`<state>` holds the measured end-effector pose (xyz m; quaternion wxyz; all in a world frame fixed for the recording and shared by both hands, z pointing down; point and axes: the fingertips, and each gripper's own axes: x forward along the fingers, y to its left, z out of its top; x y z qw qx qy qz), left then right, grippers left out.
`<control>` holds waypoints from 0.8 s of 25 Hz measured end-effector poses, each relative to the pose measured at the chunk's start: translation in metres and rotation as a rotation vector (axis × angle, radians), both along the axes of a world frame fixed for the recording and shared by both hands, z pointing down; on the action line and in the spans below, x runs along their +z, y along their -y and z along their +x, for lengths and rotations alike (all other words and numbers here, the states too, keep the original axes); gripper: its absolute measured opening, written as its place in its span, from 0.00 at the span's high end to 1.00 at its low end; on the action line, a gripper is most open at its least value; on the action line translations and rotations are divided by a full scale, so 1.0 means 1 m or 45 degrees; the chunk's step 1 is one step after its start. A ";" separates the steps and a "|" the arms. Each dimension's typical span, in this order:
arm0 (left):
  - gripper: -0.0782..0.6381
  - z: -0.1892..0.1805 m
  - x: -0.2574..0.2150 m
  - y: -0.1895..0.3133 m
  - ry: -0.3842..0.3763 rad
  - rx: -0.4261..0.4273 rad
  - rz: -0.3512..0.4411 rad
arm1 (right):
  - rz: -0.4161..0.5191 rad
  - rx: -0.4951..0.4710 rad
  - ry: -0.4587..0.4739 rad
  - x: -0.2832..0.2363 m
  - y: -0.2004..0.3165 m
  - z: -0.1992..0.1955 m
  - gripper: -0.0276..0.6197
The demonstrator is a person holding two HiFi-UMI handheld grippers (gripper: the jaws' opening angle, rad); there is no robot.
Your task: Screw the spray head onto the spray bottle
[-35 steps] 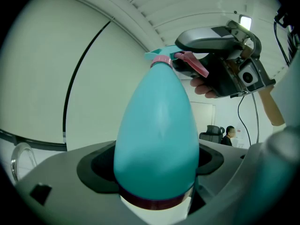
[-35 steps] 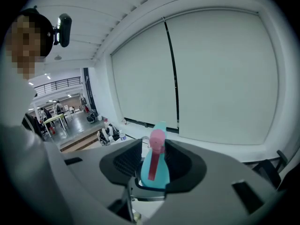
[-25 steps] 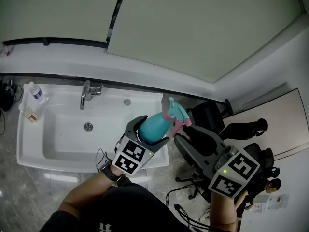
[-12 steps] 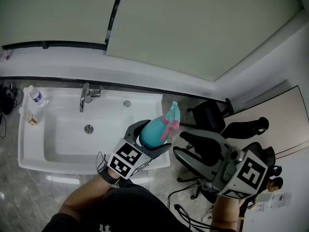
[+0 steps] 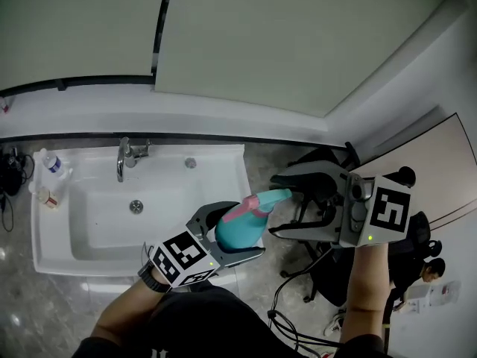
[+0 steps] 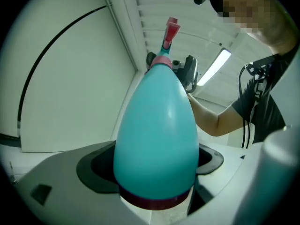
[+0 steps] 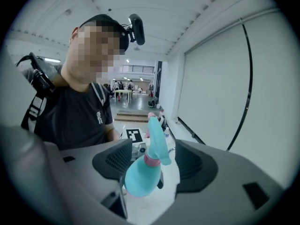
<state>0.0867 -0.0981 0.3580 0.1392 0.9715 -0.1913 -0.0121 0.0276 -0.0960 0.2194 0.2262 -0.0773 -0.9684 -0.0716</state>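
Observation:
A teal spray bottle [image 5: 237, 232] with a pink collar and teal spray head [image 5: 262, 201] is held in my left gripper [image 5: 229, 236], which is shut on its body. The bottle leans right, its nozzle pointing at my right gripper [image 5: 280, 203]. That gripper's jaws are opening; the nozzle tip lies between them, touching neither. In the right gripper view the spray head [image 7: 155, 145] stands between the dark pads [image 7: 115, 161] with gaps either side, above the bottle [image 7: 139, 178]. In the left gripper view the bottle [image 6: 157, 135] fills the middle, its spray head [image 6: 169, 34] at the far end.
A white sink [image 5: 52, 256] with a chrome faucet [image 5: 123, 157] lies to the left. Two small bottles [image 5: 49, 164] stand at its left rim. A black office chair [image 5: 328, 271] and cables on the floor are below my right gripper. Another person [image 5: 428, 271] is at lower right.
My right gripper rose from the lower right to beside the nozzle and its jaws spread wider. The left gripper tipped the bottle, so the spray head now points right.

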 end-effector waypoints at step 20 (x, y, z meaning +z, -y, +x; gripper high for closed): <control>0.28 -0.034 0.039 0.055 0.267 -0.319 0.026 | -0.341 0.880 0.139 0.048 0.055 -0.010 0.72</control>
